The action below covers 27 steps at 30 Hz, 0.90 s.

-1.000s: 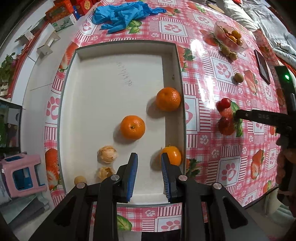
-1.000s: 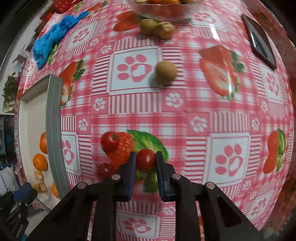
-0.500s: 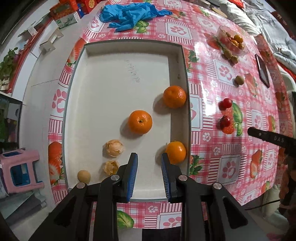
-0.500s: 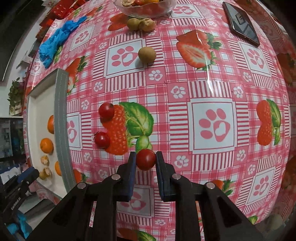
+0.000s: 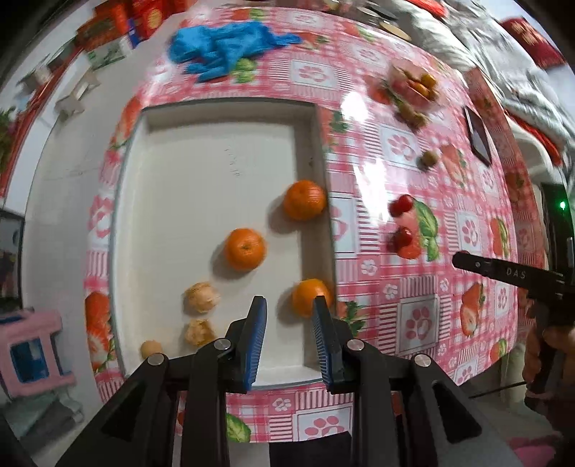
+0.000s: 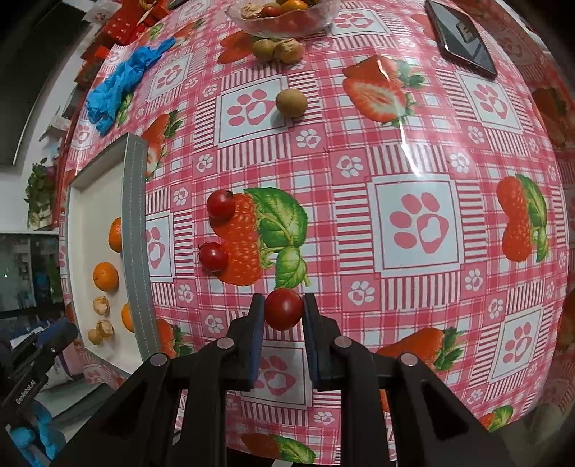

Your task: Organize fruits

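Observation:
A white tray (image 5: 215, 172) lies on the pink checked tablecloth and holds three oranges (image 5: 245, 249), two papery husked fruits (image 5: 201, 297) and a small tan ball (image 5: 151, 349). My left gripper (image 5: 289, 305) hovers over the tray's near end beside the nearest orange (image 5: 309, 296). Its blue pads are shut to a narrow gap with nothing between them. My right gripper (image 6: 284, 305) is shut on a red cherry tomato (image 6: 284, 309), held above the cloth. Two more cherry tomatoes (image 6: 221, 204) (image 6: 213, 255) rest on a printed berry, between the right gripper and the tray.
A glass bowl of fruit (image 6: 284, 21) stands at the far side with two brown fruits (image 6: 278, 50) in front of it and one loose (image 6: 291, 103). A phone (image 6: 461, 37) lies far right, blue gloves (image 6: 118, 82) far left. A pink stool (image 5: 28, 345) stands below the table's left edge.
My right gripper has lifted the cherry tomato and carried it toward the near side, away from the other two. The left gripper stayed over the tray's near end, tilting slightly.

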### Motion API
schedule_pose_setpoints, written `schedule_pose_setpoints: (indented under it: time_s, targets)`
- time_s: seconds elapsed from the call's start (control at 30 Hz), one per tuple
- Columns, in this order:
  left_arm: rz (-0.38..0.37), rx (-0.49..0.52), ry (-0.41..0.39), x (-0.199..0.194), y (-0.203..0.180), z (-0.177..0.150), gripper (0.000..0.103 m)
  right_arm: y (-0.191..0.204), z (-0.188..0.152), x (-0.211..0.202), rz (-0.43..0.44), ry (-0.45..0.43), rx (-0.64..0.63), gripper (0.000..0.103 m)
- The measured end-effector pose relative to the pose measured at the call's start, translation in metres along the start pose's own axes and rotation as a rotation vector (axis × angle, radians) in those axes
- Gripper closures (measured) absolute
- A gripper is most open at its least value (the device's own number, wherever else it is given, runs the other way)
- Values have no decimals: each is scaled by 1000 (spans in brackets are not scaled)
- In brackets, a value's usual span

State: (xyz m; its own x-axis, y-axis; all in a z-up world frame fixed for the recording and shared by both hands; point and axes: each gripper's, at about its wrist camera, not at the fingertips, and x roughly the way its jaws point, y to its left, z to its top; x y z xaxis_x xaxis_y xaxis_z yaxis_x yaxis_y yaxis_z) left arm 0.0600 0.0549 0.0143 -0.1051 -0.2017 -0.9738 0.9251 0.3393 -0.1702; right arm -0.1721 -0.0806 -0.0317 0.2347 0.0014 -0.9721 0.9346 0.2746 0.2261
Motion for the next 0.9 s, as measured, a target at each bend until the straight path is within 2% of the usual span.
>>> schedule_pose_setpoints:
  time_s: [0.27,0.37,0.53,0.77,0.8,0.87,0.9]
  targets:
    - [-42,189,50,34,-85,34,74,-23,-7,-14,6,-20,43,81]
    - [-48,220,82,54,-109,44,74,-32,-9,-22,6,-26,53,81]
    - [-28,227,122,84,-132,56,74,-43,-13,-30,12,-23,58,81]
    - [-8,169,149,104,-137,67,74,-52,-13,-34,16,-7,39,81]
    - [-3,166,148,105,-137,67,72,-54,-13,-34,17,-5,37,81]
    - [20,157,137,106,-138,67,22,-55,-12,-34,18,-2,33,81]
    - [41,151,114,106,-138,66,19,-56,-12,-34,18,-1,31,81]
